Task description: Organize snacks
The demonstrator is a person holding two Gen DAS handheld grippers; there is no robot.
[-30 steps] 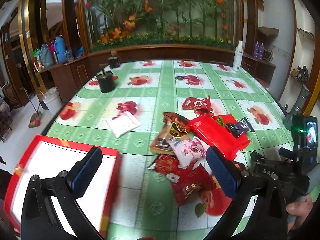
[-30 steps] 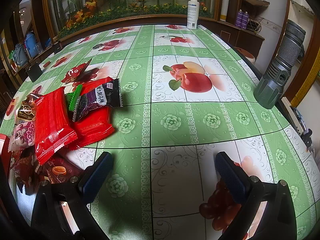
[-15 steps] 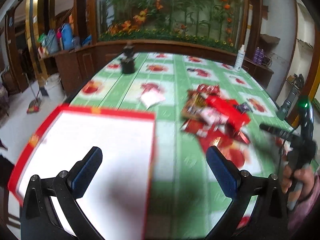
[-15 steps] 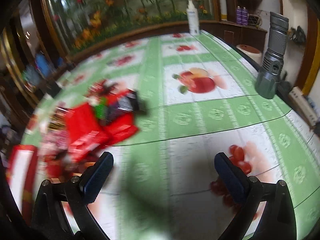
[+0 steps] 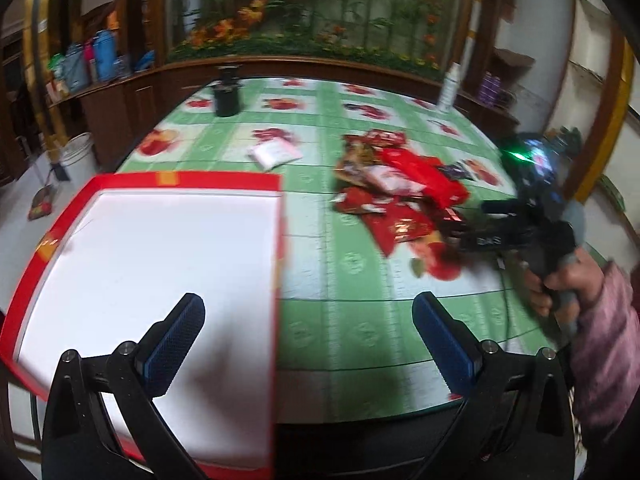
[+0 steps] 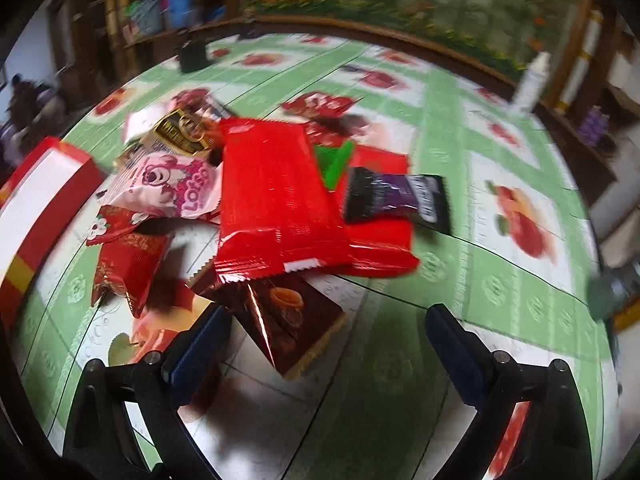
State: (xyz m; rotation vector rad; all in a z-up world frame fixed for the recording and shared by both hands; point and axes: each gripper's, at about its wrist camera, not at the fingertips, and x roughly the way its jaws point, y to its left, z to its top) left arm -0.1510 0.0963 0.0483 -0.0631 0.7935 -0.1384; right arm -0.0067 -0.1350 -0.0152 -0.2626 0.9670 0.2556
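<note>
Right gripper (image 6: 324, 344) swung toward snack pile (image 6: 264, 200), fingers wide, left gripper (image 5: 308, 332) wide over red tray (image 5: 276, 216)

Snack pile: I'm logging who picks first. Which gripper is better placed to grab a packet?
Probably the right gripper: open, pointing at the snack pile, the brown packet just ahead. The left gripper, also open, hangs over the red box.

Left wrist overlooks box (image 5: 160, 260); right, nearer, faces shared snack pile (image 6: 276, 200) (blurred).
</note>
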